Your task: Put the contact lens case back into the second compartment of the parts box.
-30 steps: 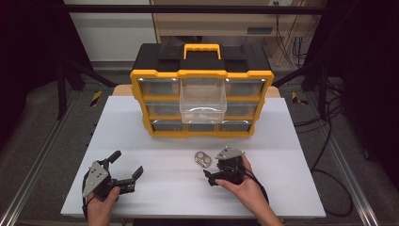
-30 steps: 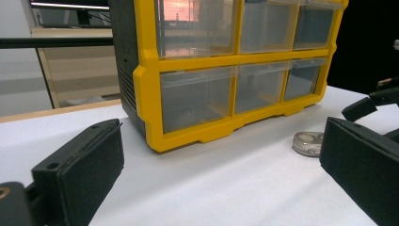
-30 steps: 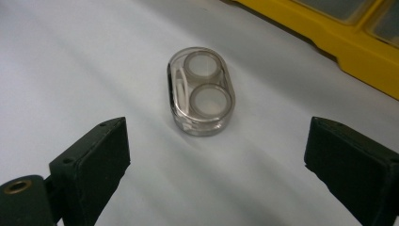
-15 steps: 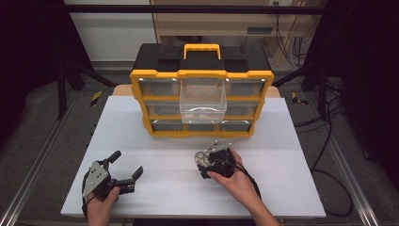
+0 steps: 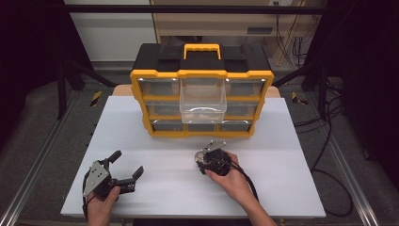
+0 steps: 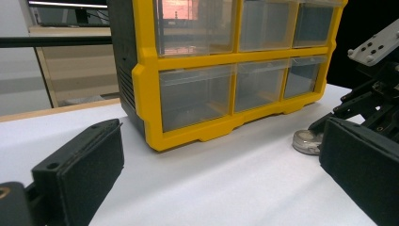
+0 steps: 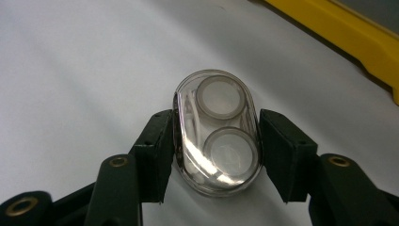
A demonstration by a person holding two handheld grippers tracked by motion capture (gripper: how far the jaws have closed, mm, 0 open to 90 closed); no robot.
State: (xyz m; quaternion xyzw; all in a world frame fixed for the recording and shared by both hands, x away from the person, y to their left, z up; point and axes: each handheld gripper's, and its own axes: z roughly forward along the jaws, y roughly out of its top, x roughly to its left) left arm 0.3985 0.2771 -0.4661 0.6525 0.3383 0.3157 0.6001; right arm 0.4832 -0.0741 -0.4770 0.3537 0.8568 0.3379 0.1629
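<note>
My right gripper (image 7: 214, 146) has just closed its jaws on the case (image 7: 216, 132), flat on the counter (image 5: 282, 141), six o'clock of the organizer (image 5: 202, 94). Smooth sides may slip on lifting. Left gripper (image 5: 126, 168) gapes empty.

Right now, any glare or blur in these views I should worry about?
Right gripper view: the clear oval case is sharp, with bright reflections on its plastic. Left gripper view: the near pads are soft, and an orange reflection sits on a top drawer. High view: evenly lit table, dark surroundings.
</note>
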